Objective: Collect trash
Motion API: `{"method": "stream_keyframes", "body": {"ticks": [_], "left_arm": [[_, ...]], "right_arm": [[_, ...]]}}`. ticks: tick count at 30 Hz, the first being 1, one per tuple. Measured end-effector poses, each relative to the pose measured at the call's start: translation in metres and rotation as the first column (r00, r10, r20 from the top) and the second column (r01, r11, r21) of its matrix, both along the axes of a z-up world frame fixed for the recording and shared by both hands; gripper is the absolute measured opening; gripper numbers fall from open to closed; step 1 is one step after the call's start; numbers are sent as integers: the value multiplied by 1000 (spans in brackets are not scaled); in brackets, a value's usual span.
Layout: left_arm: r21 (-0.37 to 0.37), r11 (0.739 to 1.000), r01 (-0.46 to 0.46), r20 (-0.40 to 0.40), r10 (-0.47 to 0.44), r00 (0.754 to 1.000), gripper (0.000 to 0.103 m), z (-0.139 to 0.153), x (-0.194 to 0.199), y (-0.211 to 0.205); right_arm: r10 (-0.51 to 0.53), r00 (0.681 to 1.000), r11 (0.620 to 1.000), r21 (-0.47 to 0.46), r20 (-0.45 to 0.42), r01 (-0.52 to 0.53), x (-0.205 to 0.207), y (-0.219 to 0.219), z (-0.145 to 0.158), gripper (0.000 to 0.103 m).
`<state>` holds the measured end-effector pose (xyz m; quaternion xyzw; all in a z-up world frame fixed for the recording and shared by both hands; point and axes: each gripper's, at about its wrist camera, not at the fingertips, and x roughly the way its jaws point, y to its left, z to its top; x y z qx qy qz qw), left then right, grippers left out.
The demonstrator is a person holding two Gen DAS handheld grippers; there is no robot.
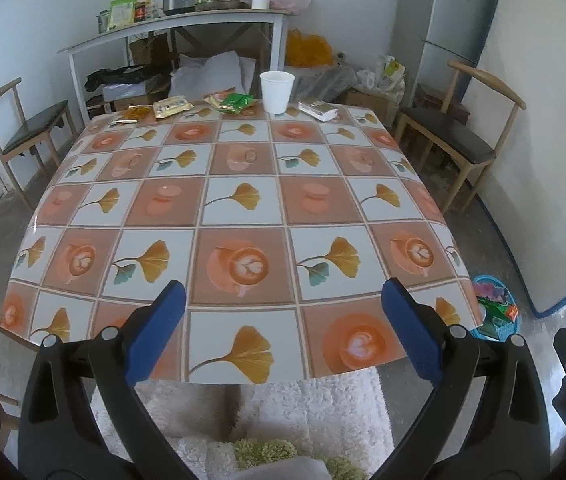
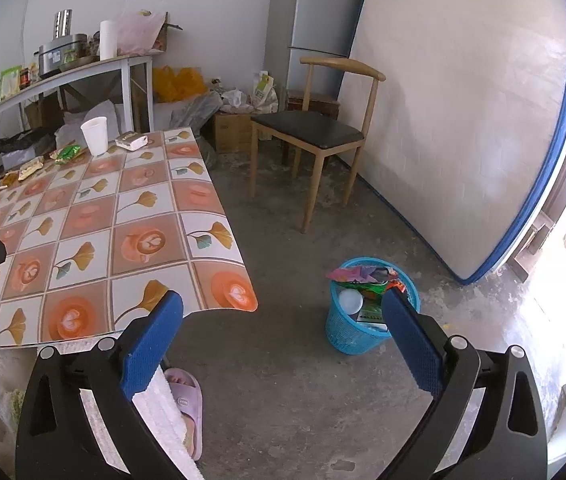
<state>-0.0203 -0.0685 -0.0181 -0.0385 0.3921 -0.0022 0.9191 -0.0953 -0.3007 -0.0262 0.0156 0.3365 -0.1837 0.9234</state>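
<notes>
Trash lies along the far edge of the patterned table point(image 1: 243, 200): a white paper cup point(image 1: 276, 86), a green wrapper point(image 1: 236, 101), a yellow packet point(image 1: 171, 106), an orange wrapper point(image 1: 137, 112) and a white packet point(image 1: 318, 109). My left gripper point(image 1: 283, 304) is open and empty over the table's near edge. My right gripper point(image 2: 283, 312) is open and empty above the floor, right of the table point(image 2: 95, 216). A blue trash basket point(image 2: 367, 308) with wrappers inside stands on the floor by its right finger. The cup point(image 2: 95, 130) and green wrapper point(image 2: 67, 153) also show there.
Wooden chairs stand at the table's left point(image 1: 27, 132) and right point(image 1: 459, 136). A shelf table point(image 1: 179, 28) with kitchen items is behind. A mattress point(image 2: 463, 120) leans on the right wall beside a fridge point(image 2: 315, 12). A pink slipper point(image 2: 187, 408) lies on the floor. The basket also shows in the left wrist view point(image 1: 495, 308).
</notes>
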Motion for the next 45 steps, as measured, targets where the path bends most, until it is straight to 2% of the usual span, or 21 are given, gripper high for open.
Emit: {"method": "stream_keyframes", "body": {"ticks": [45], "left_arm": [[8,1000,-7,-1,7,1000,94,3,-2,4]], "right_arm": [[63,998,997,-47,-21,-64,6,14,2,97]]}}
